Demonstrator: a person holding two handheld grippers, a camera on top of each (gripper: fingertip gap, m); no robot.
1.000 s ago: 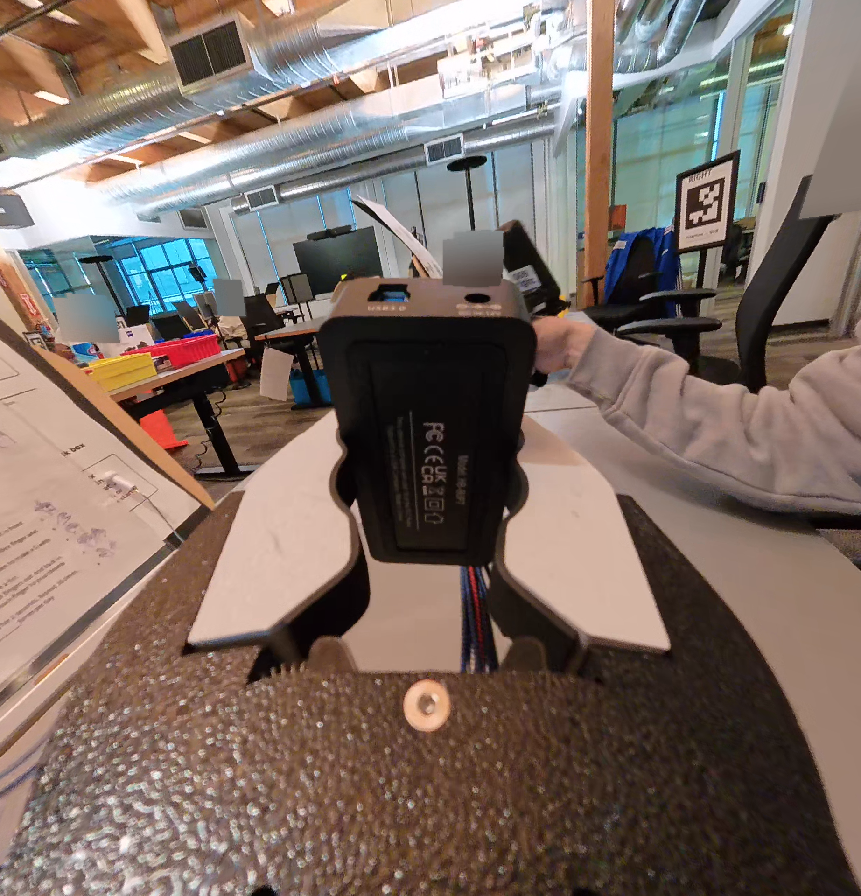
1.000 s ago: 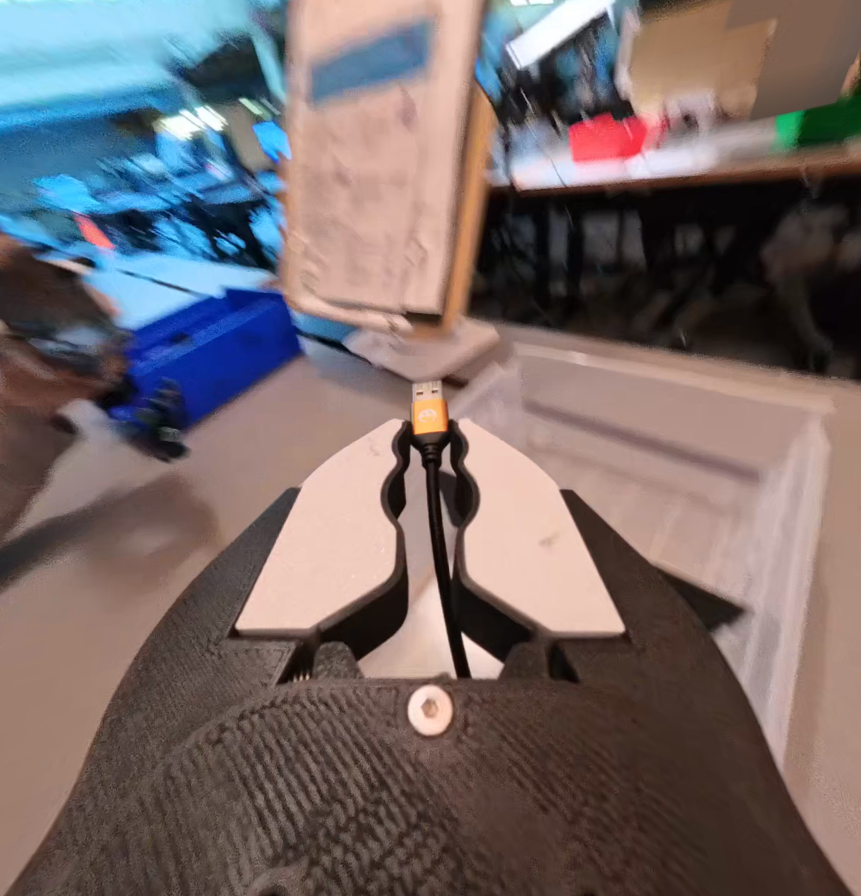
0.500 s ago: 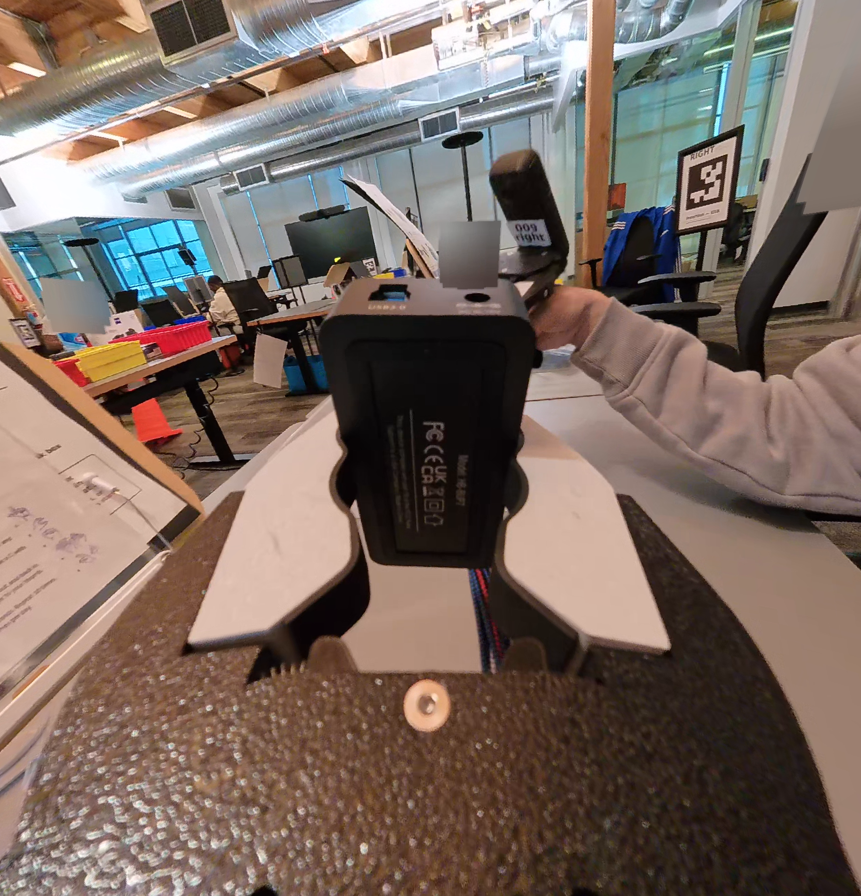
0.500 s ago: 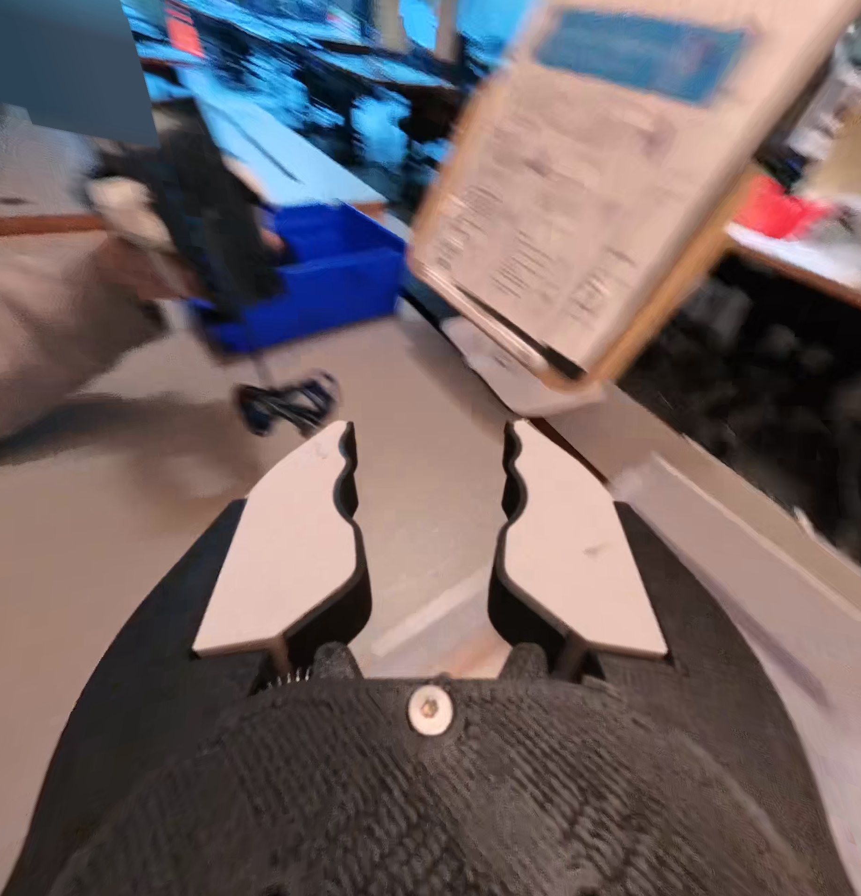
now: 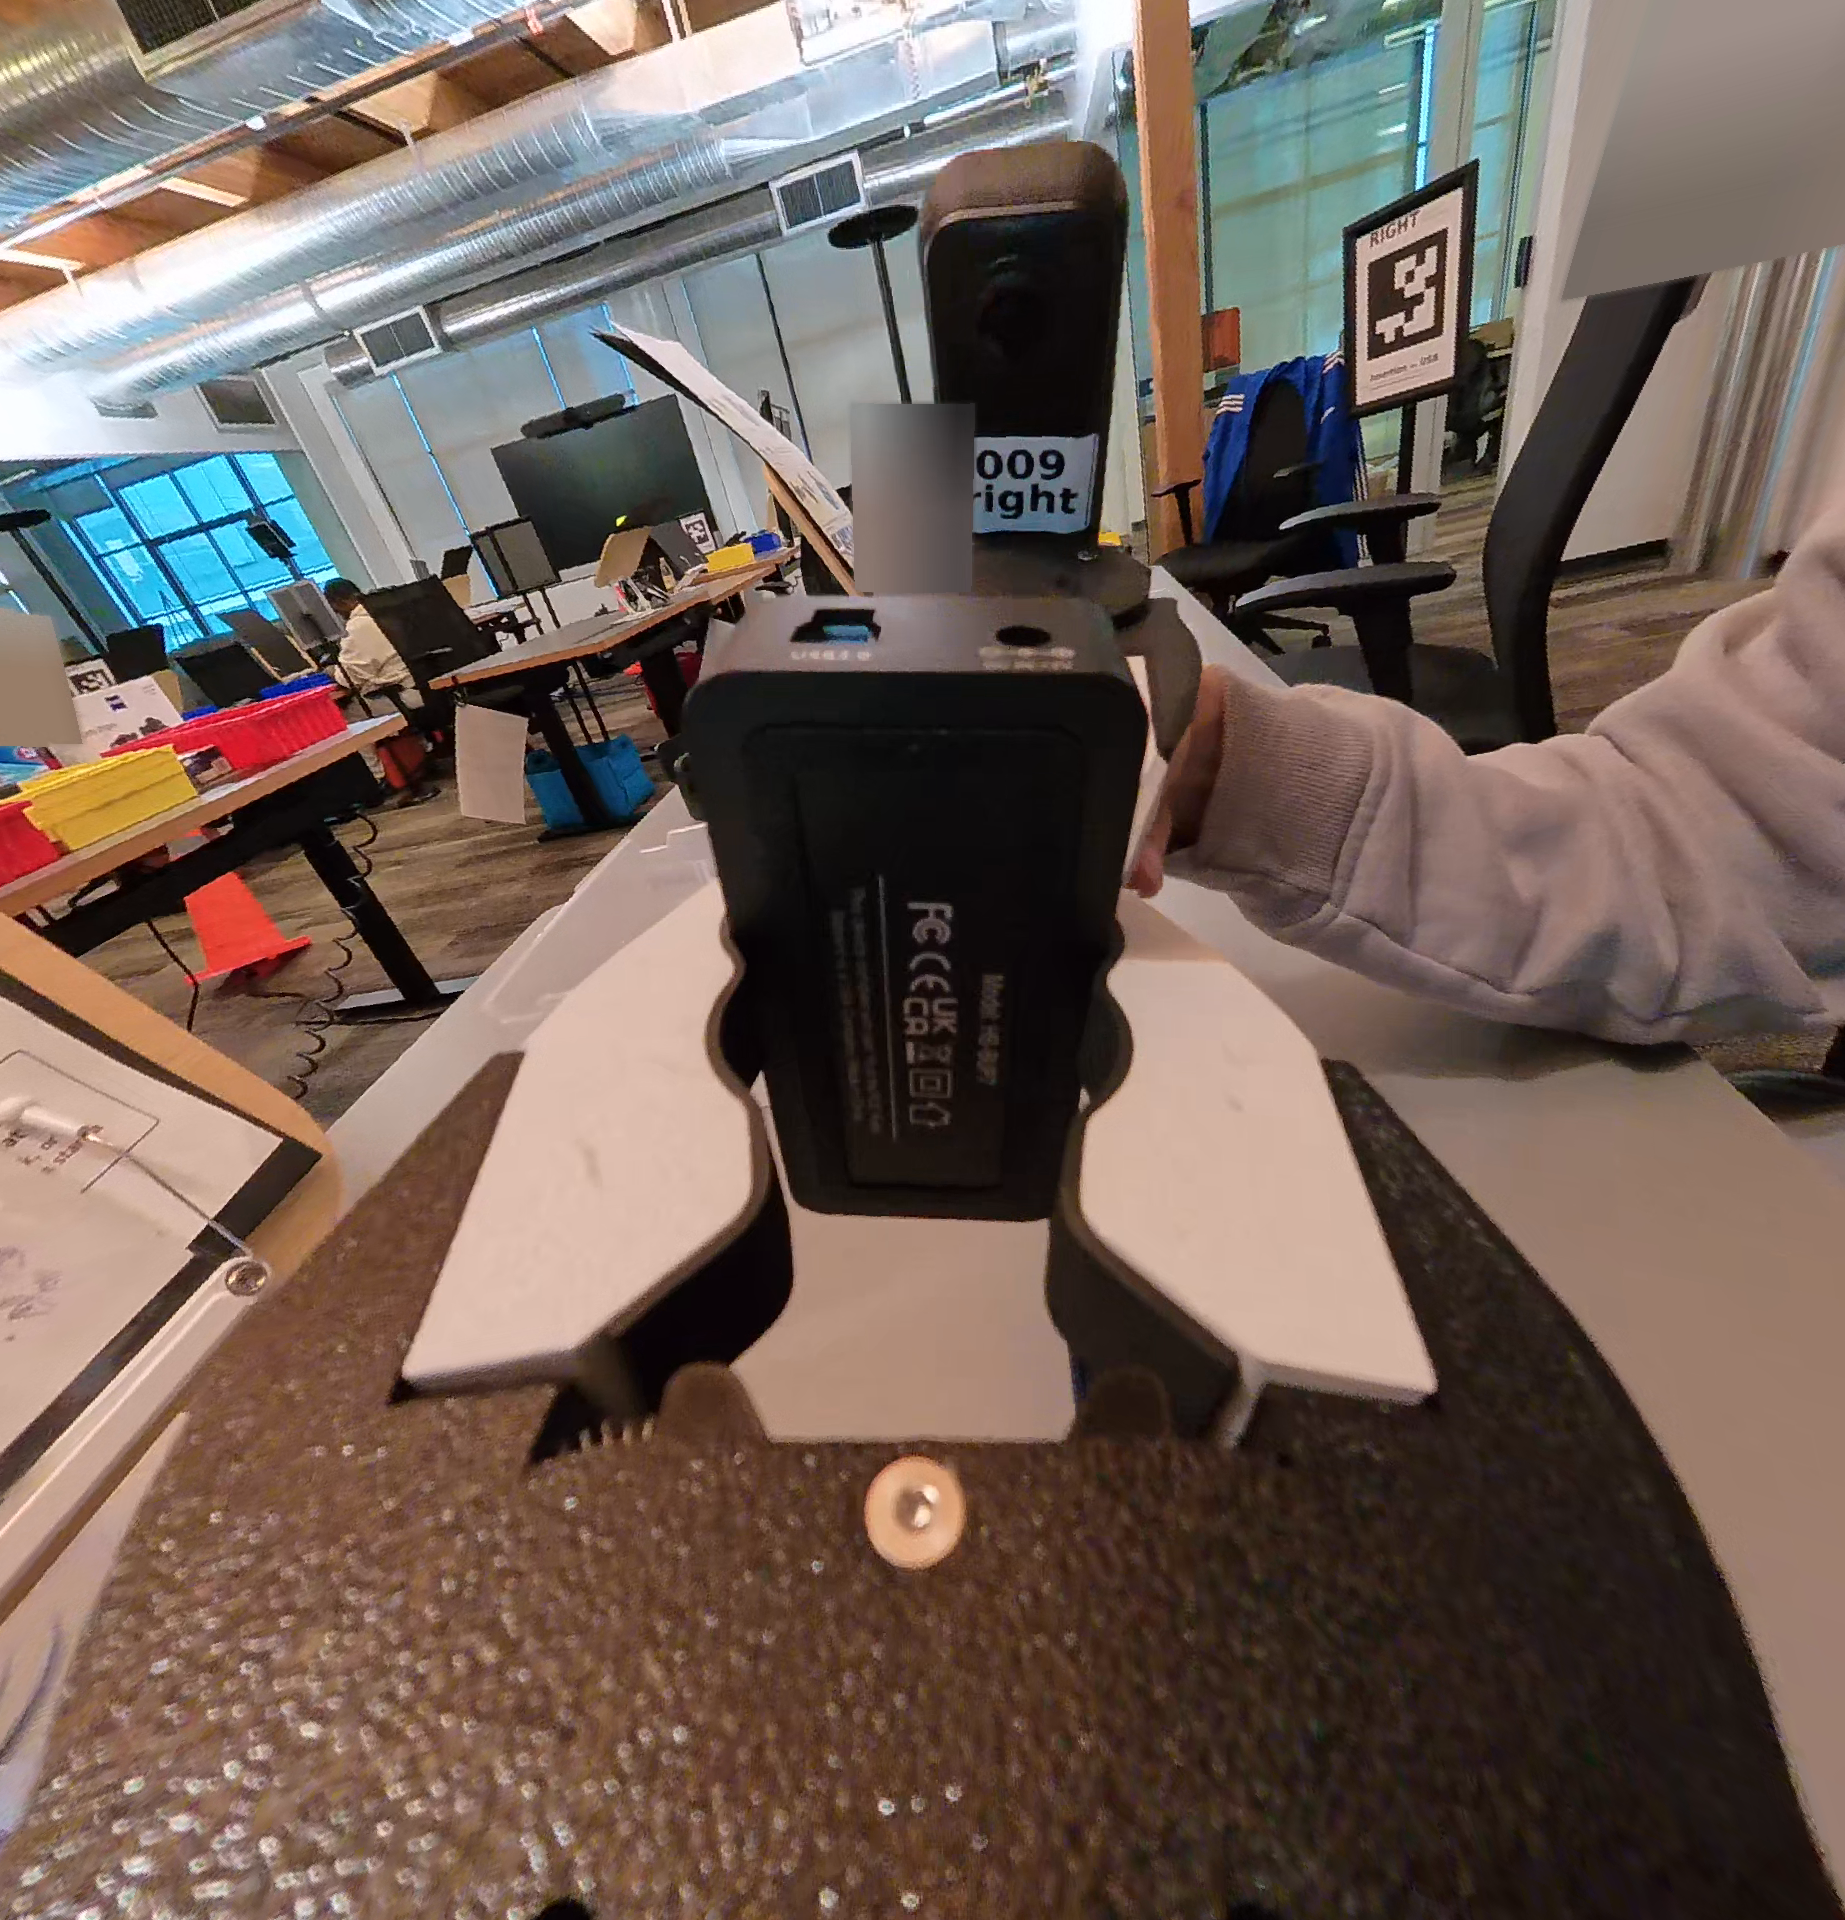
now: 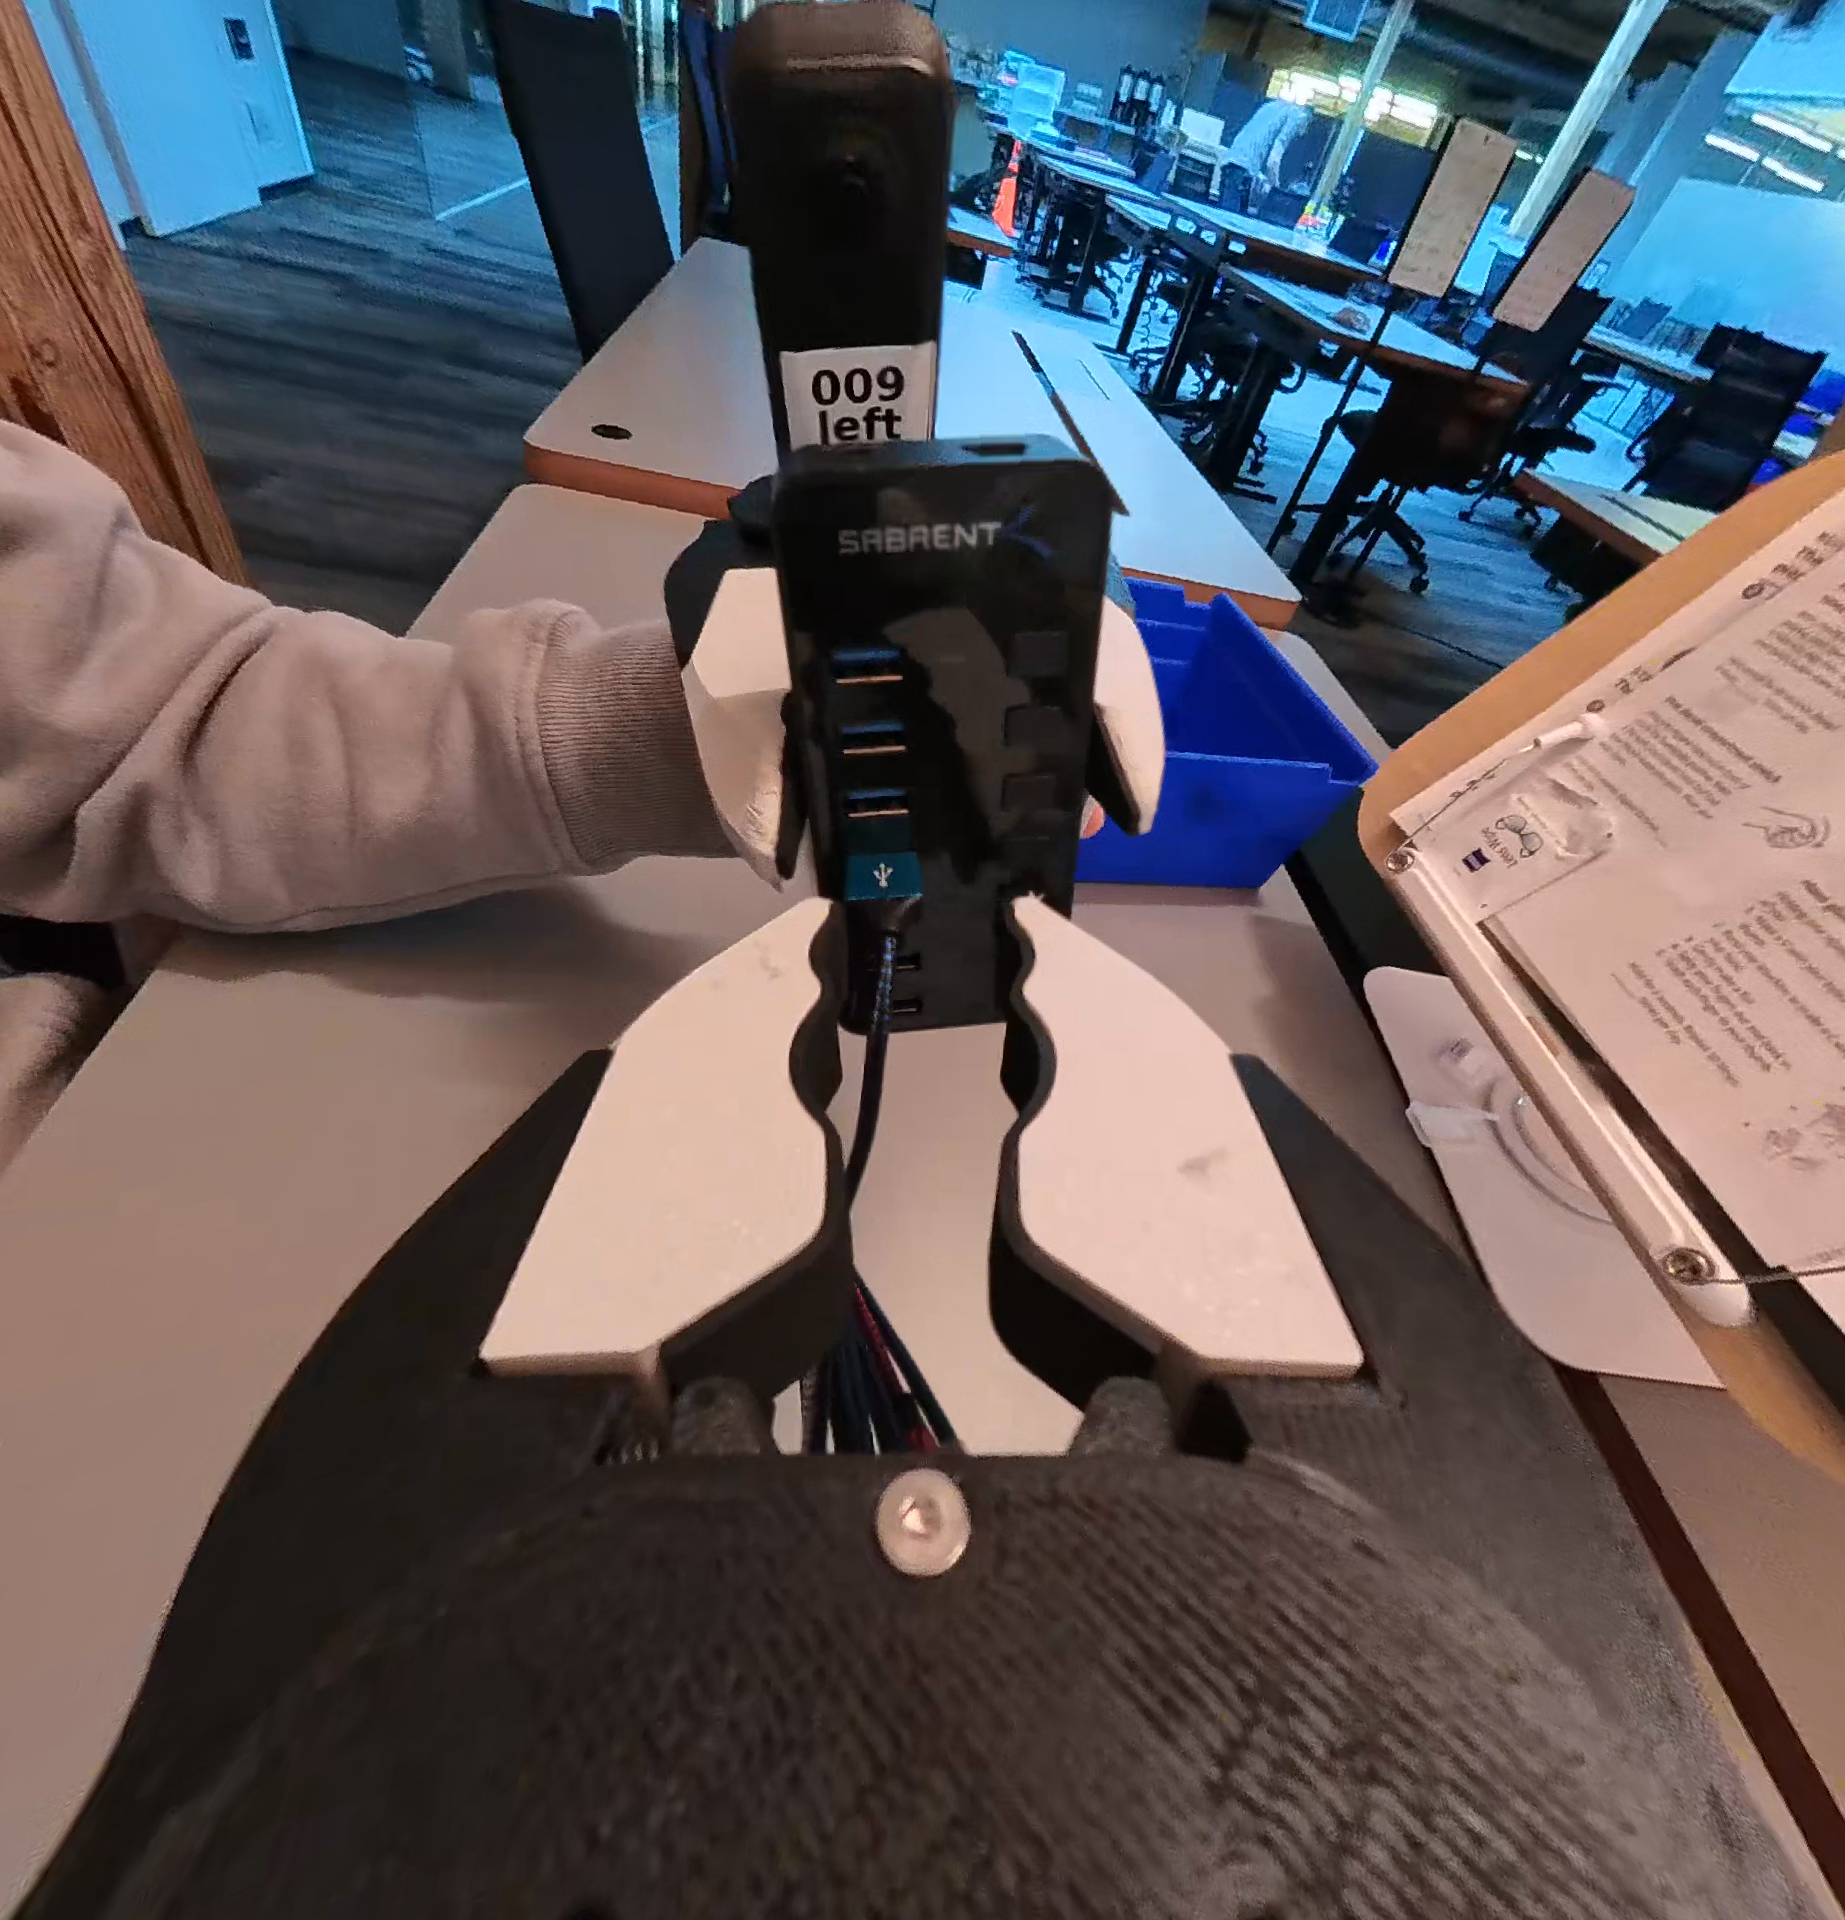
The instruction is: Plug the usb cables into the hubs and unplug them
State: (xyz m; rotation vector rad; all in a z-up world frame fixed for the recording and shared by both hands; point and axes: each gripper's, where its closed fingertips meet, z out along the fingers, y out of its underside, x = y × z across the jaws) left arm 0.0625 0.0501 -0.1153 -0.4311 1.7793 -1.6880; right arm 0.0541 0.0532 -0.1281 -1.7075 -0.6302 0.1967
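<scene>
My left gripper point(image 5: 923, 935) is shut on a black USB hub point(image 5: 923, 883) and holds it upright above the table, back face toward its camera. In the right wrist view the hub point(image 6: 959, 582) shows its port side, held in the left gripper point(image 6: 944, 831). A blue USB plug point(image 6: 882, 875) sits in one of its ports. Its braided cable point(image 6: 864, 1060) hangs down between the fingers of my right gripper point(image 6: 918, 935), which is open just in front of the hub and holds nothing. The right gripper's camera point(image 5: 1022, 312) rises behind the hub.
A blue bin point(image 6: 1230, 748) stands on the white table point(image 6: 274, 1143) behind the hub. A clipboard with a printed sheet point(image 6: 1676, 831) leans at the right, also in the left wrist view point(image 5: 87, 1195). More cables point(image 6: 876, 1392) lie under the right gripper. A person's grey sleeve point(image 5: 1520, 831) reaches in.
My right gripper let go of an orange USB plug, opened, and swung round to face the hub's port side. The left gripper still holds the hub.
</scene>
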